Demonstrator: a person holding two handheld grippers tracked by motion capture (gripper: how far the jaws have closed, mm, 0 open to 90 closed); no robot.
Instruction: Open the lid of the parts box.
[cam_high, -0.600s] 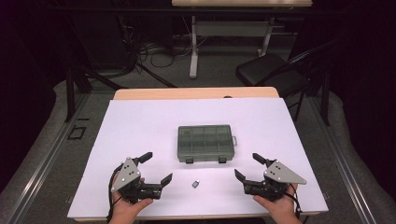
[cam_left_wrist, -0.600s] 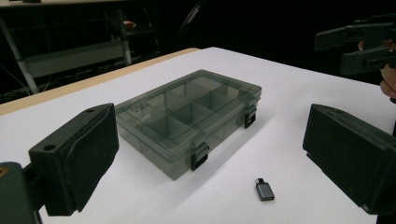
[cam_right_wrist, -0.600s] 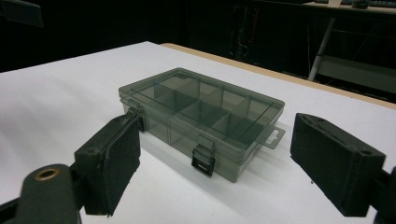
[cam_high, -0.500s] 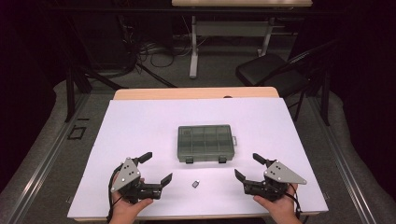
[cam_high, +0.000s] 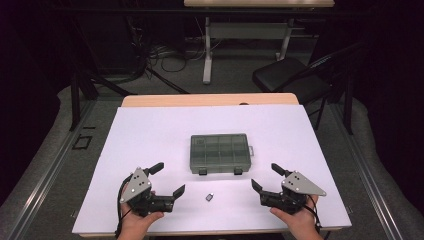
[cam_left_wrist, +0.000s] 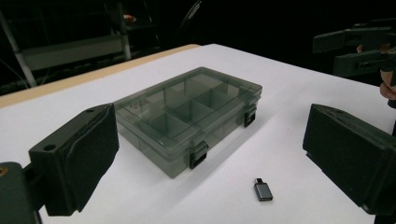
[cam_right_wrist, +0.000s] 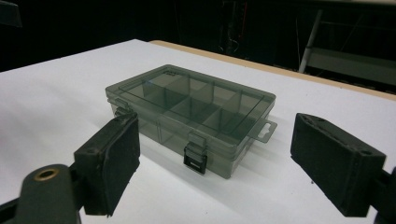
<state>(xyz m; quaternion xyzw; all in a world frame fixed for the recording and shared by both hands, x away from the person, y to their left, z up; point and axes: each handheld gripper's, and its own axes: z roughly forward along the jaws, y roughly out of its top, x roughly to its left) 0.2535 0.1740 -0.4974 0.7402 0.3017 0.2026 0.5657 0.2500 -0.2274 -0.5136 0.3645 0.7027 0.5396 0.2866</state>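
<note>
A white desk (cam_high: 150, 135) carries a smoky grey, see-through plastic box (cam_high: 219, 153), set flat near the desk's middle, lid shut, two dark latches on its near side and inner dividers seen through the lid. A small dark adapter (cam_high: 209, 197) is seen between the box and the near edge, apart from both. The left gripper (cam_high: 169, 180) is held near the near-left corner, jaws wide apart, nothing gripped. The right gripper (cam_high: 266, 177) is held near the near-right corner, jaws likewise spread and empty.
</note>
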